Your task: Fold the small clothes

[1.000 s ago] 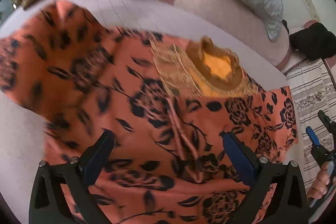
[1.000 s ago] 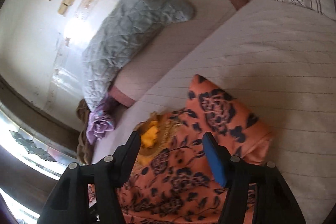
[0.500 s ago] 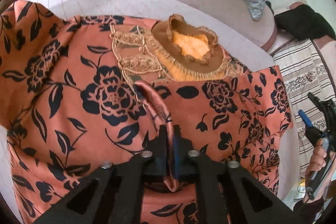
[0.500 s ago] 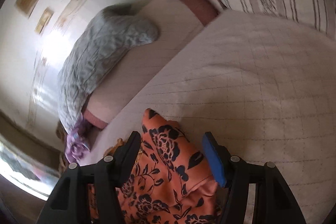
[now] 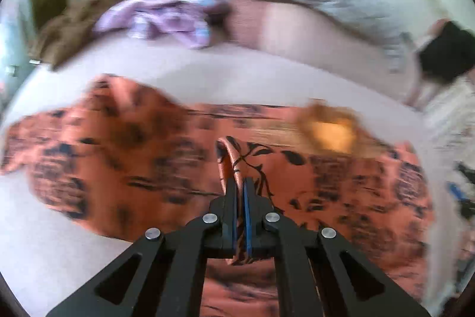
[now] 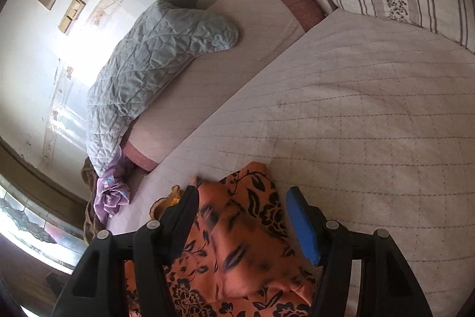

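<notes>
orange cloth with black flowers is our landmark: the orange garment (image 5: 166, 156) lies spread on the quilted bedspread (image 6: 371, 115), and everything else we place against it. nearest in the left wrist view, our left gripper (image 5: 240, 183) is clenched on a raised ridge of the garment's cloth, pinched up from about its middle, the fabric pulled into a narrow fold between the fingers. at the garment's near right corner, our right gripper (image 6: 243, 216) hangs with its jaws apart; the sleeve end of the garment sits between them, but the pads press on nothing that we can see.

we judge that this is the start of a fold: one hand has its hold, the other has none yet. the next move, as we read it, asks the right gripper to close on the sleeve edge, so both holds can carry the cloth over evenly; lifting by the left alone could bunch the cloth.

beyond the garment's far edge lie a lilac cloth (image 5: 166, 17) and a grey quilt (image 6: 154, 55), well apart from it.
</notes>
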